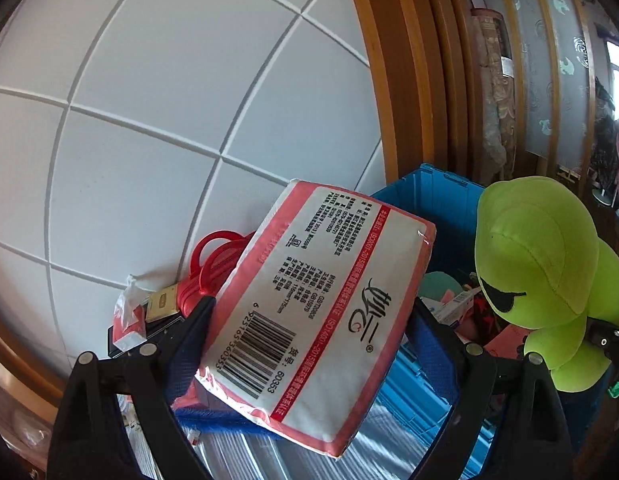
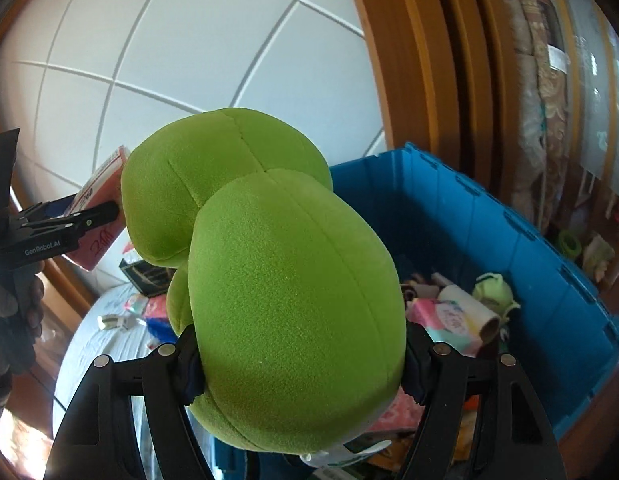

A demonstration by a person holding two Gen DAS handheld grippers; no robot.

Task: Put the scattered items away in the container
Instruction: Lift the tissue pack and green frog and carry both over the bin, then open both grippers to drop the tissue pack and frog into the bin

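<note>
Mostly hidden blue crate [image 2: 489, 240] behind green plush [image 2: 293, 300], contents perhaps toys

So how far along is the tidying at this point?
Partly done. The blue bin already holds a paper roll, a small green toy and other bits. In hand: the left gripper carries a tissue pack and the right gripper a green plush toy, both near the bin, not yet dropped. Left: red scissors, a padlock and small items on the table.
</note>
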